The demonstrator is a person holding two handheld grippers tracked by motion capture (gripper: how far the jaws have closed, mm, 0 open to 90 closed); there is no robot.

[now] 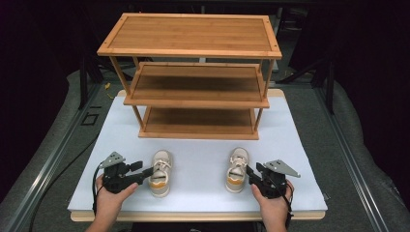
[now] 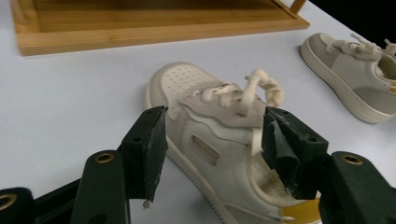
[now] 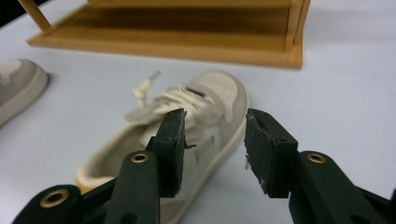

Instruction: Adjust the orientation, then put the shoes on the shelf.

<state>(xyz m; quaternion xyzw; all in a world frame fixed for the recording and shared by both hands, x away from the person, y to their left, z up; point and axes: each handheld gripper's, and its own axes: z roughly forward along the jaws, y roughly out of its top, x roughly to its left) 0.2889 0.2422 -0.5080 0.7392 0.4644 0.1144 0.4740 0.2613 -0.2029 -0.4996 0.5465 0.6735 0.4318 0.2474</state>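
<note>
A three-tier bamboo shoe rack (image 1: 193,72) stands at the far side of the white surface (image 1: 203,193), all its shelves bare. In front of it lie two small cream-and-grey sneakers with pale laces and an orange-yellow heel patch, toes towards the rack, well apart from each other.

The left tongs (image 1: 147,171), held in the person's left hand (image 1: 110,195), are spread wide on either side of the left sneaker (image 1: 160,172). In the left gripper view the jaws flank the shoe's collar and tongue (image 2: 219,154), and neither pad seems to press the shoe yet, though contact at the far jaw is hard to judge.

The right tongs (image 1: 250,173), in the right hand (image 1: 273,205), are likewise open and hold nothing. Their jaws sit at the outer side of the right sneaker (image 1: 237,170), with the shoe's flank (image 3: 205,135) between and behind them.
</note>
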